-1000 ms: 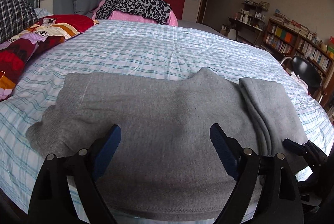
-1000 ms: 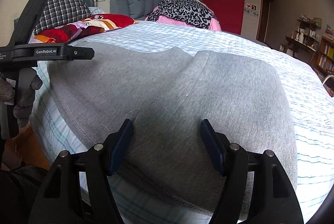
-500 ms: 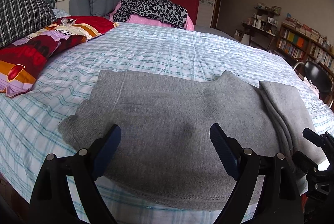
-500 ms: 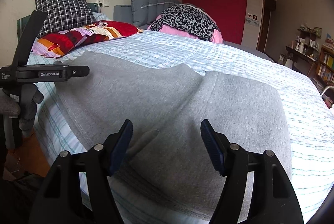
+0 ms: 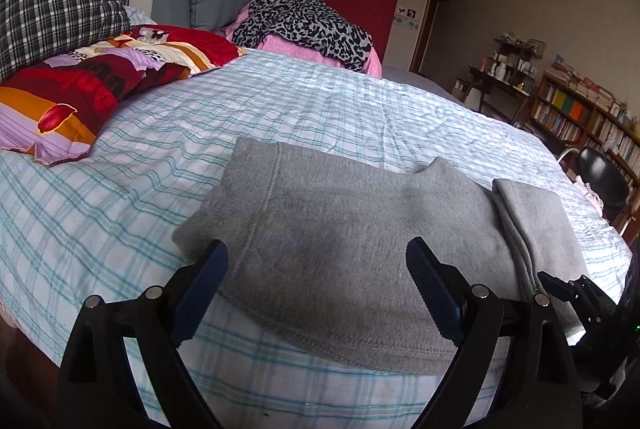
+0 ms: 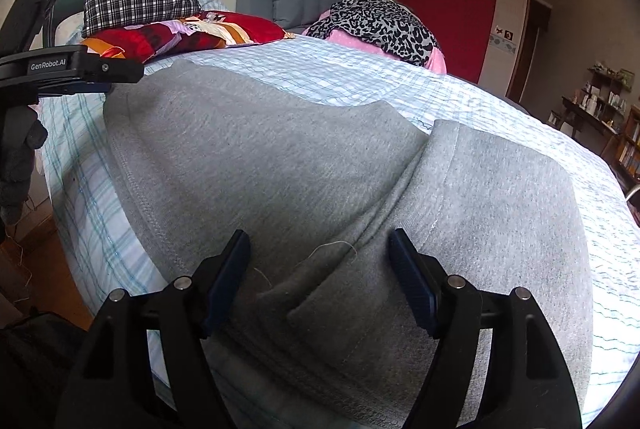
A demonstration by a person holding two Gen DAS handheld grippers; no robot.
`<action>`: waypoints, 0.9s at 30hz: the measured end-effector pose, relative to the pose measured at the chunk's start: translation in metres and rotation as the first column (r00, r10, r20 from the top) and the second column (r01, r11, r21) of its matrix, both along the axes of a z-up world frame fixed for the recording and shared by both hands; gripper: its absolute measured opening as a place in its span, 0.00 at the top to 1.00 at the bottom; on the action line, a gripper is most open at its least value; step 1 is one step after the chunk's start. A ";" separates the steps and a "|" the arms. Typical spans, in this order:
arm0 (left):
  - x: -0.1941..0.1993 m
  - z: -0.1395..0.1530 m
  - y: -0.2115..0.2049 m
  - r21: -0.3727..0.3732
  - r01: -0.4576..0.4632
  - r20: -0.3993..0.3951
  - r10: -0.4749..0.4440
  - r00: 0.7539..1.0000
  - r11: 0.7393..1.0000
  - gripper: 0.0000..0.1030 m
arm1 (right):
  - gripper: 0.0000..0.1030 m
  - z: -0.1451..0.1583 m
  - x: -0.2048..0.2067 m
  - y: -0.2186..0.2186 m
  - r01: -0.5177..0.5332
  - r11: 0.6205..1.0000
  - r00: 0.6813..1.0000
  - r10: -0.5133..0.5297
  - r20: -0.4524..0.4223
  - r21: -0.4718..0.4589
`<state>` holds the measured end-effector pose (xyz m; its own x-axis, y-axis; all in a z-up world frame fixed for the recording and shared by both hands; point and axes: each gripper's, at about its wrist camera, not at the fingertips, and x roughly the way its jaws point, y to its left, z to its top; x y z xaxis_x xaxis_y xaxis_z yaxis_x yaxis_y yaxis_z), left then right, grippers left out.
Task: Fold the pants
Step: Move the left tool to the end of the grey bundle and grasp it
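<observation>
From the left wrist, the left gripper has drawn back and swung right over the past second, jaws wide and empty, so the grey pants lie released, folded, near the front edge of the bed. From the right wrist, the right gripper has dipped toward the folded-over leg, jaws spread, gripping nothing; no containers appear in either view.

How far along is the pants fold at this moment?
Done: the grey pants lie flat on the checked bedsheet, one end folded over. In hand: nothing; the left gripper and right gripper are open. Left: further folds.
</observation>
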<state>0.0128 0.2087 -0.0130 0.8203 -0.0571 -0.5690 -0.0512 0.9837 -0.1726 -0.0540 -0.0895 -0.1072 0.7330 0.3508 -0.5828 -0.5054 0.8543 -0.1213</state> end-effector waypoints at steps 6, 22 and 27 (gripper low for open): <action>0.008 -0.022 0.049 -0.160 -0.133 -0.105 0.117 0.988 0.978 0.13 | 0.28 0.000 0.000 -0.005 -0.008 1.000 1.000 0.008 -0.001 0.018; 0.029 -0.040 0.061 -0.409 -0.069 -0.095 0.032 0.995 0.910 0.14 | 0.28 0.001 0.000 -0.008 -0.012 0.999 1.000 0.012 -0.005 0.048; 0.031 -0.040 0.058 -0.382 -0.098 -0.116 0.058 0.992 0.919 0.48 | 0.28 0.000 -0.001 -0.010 -0.011 0.998 1.000 0.012 -0.006 0.057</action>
<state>0.0434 0.2663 -0.0531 0.7710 -0.2270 -0.5951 -0.1618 0.8339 -0.5277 -0.0547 -0.0996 -0.1067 0.7251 0.3922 -0.5661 -0.5159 0.8538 -0.0693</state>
